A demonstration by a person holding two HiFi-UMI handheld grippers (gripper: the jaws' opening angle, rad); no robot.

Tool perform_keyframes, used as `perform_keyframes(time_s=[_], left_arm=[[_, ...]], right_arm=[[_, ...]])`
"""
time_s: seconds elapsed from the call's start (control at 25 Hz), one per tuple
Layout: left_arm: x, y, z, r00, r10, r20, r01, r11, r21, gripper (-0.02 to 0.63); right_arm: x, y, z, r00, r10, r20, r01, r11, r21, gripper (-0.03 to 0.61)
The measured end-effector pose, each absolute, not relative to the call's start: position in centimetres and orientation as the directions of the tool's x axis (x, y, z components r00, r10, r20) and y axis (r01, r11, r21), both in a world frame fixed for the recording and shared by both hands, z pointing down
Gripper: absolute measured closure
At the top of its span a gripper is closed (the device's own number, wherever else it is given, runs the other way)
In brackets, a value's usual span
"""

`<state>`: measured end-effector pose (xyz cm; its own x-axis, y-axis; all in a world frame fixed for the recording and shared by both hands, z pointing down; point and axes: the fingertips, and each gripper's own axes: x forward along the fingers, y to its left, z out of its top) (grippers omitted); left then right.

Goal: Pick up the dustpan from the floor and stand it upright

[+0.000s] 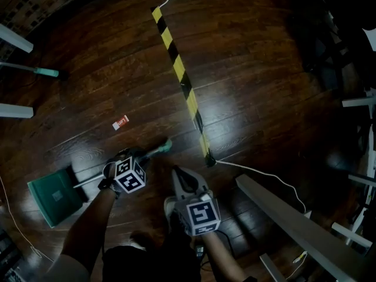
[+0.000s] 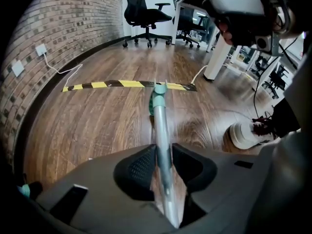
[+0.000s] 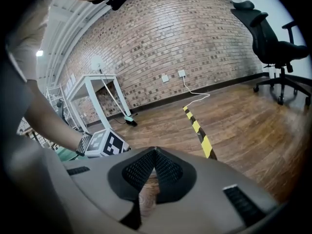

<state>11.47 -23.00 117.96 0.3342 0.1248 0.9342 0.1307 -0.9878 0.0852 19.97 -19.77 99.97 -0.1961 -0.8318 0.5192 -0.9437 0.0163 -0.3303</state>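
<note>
The green dustpan [image 1: 54, 197] lies on the dark wooden floor [image 1: 258, 69] at the lower left of the head view. Its slim metal handle [image 1: 154, 152] slants up and to the right, ending in a green cap near the yellow-and-black tape [image 1: 179, 75]. The left gripper [image 1: 126, 168] points steeply down over the middle of that handle. In its own view the pads sit against the pole from both sides, so the gripper is clamped on the handle [image 2: 161, 130] with the cap beyond the jaws. The right gripper [image 1: 187, 184] hangs just beside it, clear of the dustpan. Its jaws are pressed together with nothing between them – only floorboards show past them. A small red-and-white scrap [image 1: 120, 122] lies apart on the floor.
</note>
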Motion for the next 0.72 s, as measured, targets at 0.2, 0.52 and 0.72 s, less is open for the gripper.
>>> perform_keyframes(time_s=[0.2,0.52,0.72], left_arm=[[11.6,-23.1,118.0,0.29,0.133,0.948,0.093,-0.99,0.11,0.503],[11.5,-23.4,114.9,0.328,0.084,0.941,0.05,-0.996,0.071,0.505],[11.9,-22.0,109.9,0.386,0.058,0.921,0.061,-0.997,0.037,0.503]], right_arm=[[21.0,-19.4,99.5,-0.179,-0.834,0.522,-0.946,0.0,-0.325,0.58],[21.8,-18.4,96.8,-0.133,-0.838,0.529,-0.94,-0.062,-0.335,0.58],[21.5,-15.8,93.5,-0.075,-0.845,0.53,-0.953,-0.095,-0.286,0.58]])
